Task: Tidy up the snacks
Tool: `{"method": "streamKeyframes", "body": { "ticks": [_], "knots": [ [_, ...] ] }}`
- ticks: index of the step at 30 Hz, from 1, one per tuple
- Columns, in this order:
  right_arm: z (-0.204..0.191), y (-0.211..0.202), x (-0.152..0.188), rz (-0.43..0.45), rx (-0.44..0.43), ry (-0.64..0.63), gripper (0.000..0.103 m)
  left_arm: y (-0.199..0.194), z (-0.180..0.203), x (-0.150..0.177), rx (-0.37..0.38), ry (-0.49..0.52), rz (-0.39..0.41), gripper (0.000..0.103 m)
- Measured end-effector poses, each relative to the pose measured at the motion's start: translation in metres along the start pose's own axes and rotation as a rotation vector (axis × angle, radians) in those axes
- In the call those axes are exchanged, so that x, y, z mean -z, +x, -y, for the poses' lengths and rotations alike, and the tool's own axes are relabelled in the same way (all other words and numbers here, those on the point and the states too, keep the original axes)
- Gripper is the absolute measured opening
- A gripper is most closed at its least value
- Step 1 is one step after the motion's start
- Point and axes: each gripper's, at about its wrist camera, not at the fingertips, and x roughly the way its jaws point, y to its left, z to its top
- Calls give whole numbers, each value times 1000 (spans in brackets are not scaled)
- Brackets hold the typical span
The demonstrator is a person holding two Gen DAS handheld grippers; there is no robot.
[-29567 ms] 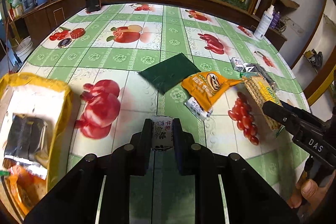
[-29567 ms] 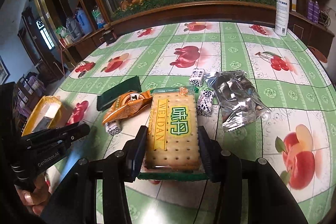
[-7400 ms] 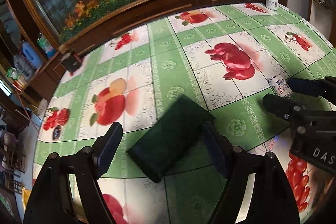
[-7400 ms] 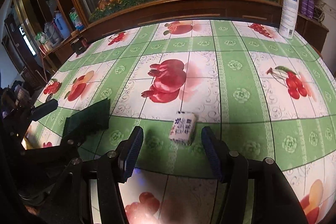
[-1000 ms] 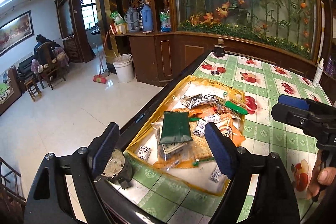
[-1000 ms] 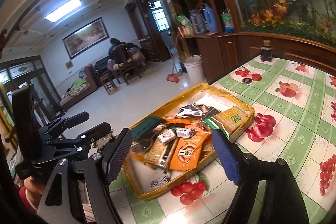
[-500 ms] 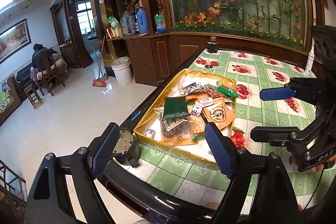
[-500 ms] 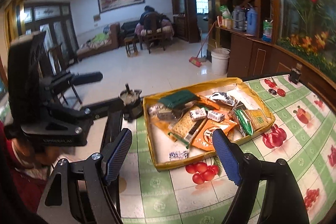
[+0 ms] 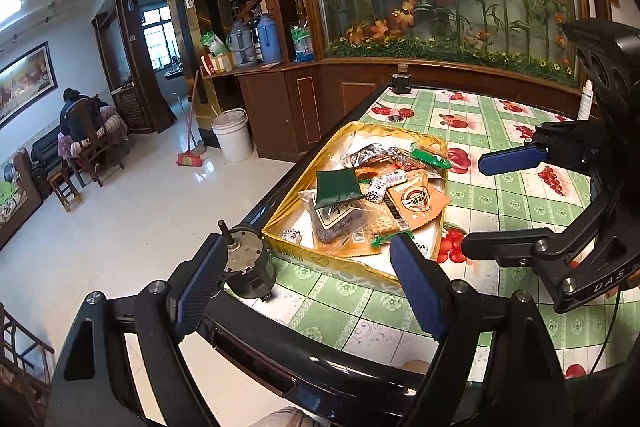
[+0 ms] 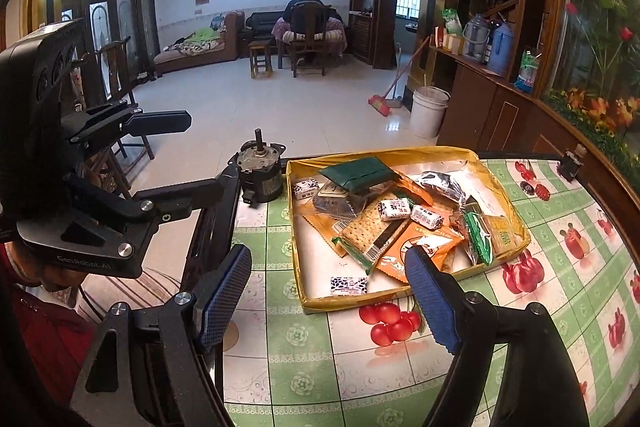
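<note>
A shallow yellow tray point(image 9: 328, 263) point(image 10: 352, 301) sits at the table's corner, filled with snacks. In it lie a dark green packet point(image 9: 335, 187) point(image 10: 356, 173), an orange packet point(image 9: 416, 203) point(image 10: 420, 247), a silver packet point(image 10: 440, 183), a cracker pack point(image 10: 370, 227) and several small white candies point(image 10: 348, 285). My left gripper point(image 9: 308, 247) point(image 10: 202, 155) hovers open and empty, short of the tray's near corner. To its right my right gripper point(image 10: 326, 259) point(image 9: 474, 207) is also open and empty, held back from the tray's front wall.
A small grey motor point(image 9: 246, 259) point(image 10: 260, 175) stands on the table's black edge beside the tray. A dark jar point(image 9: 400, 81) and a white bottle point(image 9: 584, 105) stand at the far side of the fruit-patterned cloth. Beyond the edge are floor, a white bucket point(image 10: 428, 111) and a seated person.
Both grippers have drawn back from the tray, which now looks smaller and farther off. The right wrist view has rolled toward level. Both stay open and empty.
</note>
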Motion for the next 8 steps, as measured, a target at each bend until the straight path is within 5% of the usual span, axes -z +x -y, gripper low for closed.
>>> {"method": "streamKeyframes", "body": {
  "ticks": [8],
  "knots": [
    [0, 0, -3, 13, -5, 1, 81, -6, 6, 3, -15, 35, 32, 82]
  ]
}}
